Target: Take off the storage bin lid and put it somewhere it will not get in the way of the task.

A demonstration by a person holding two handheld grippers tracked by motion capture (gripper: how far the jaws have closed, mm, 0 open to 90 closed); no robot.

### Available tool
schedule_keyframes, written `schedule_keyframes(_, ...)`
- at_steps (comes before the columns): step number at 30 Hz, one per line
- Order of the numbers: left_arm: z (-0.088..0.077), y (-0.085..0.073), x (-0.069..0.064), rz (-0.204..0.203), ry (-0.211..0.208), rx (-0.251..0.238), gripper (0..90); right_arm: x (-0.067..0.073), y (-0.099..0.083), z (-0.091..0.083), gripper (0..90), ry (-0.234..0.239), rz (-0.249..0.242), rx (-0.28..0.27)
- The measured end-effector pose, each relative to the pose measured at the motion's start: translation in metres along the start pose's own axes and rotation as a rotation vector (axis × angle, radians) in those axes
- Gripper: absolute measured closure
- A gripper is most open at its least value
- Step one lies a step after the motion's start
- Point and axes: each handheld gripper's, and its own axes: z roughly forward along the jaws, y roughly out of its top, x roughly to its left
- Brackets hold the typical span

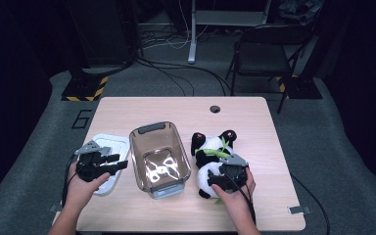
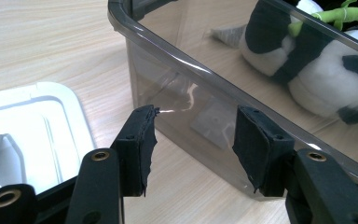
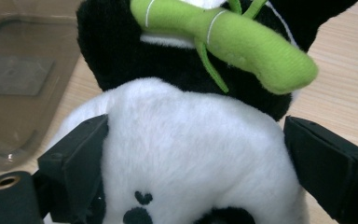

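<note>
1. Your right gripper (image 1: 228, 177) sits over the white belly of the plush panda (image 1: 211, 155), jaws spread wide on either side of it; the left pad touches the fur, the right pad stands clear
2. The panda lies on the table (image 1: 254, 127) just right of the clear plastic bin (image 1: 158, 157), green bamboo stalk (image 3: 228, 42) across its chest
3. Your left gripper (image 1: 108, 164) hovers part-open with nothing between its jaws, above the white lid (image 1: 111, 145), pointing at the bin's wall

A pale wooden table (image 1: 254, 122) carries a white plastic lid (image 1: 111, 144), a smoky transparent plastic bin (image 1: 149, 134) and a black-and-white plush panda (image 1: 206, 152).
</note>
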Motion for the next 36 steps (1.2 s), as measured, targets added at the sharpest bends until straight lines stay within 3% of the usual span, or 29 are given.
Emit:
schedule_keyframes(6,-0.002,0.000,0.000,-0.002,0.003,-0.007,48.1,-0.006,0.000,0.002,19.5,0.030,0.005,0.017)
schedule_keyframes(11,-0.002,0.000,0.000,-0.003,0.005,-0.007,48.1,-0.008,-0.003,0.004,26.7,0.042,-0.031,0.019)
schedule_keyframes(15,-0.001,0.000,0.000,-0.007,0.006,-0.018,48.1,-0.011,-0.003,0.004,32.6,0.056,-0.029,0.026)
schedule_keyframes(20,-0.003,0.003,0.002,-0.005,0.000,-0.021,48.1,-0.019,-0.003,0.003,41.6,0.117,0.001,0.030)
schedule_keyframes(26,-0.003,0.004,0.003,-0.010,0.008,-0.034,48.1,-0.027,-0.002,0.000,47.4,0.166,0.058,0.016)
schedule_keyframes(36,-0.002,0.006,-0.002,0.009,-0.003,-0.028,48.0,-0.023,-0.001,-0.007,51.0,0.176,0.039,-0.005)
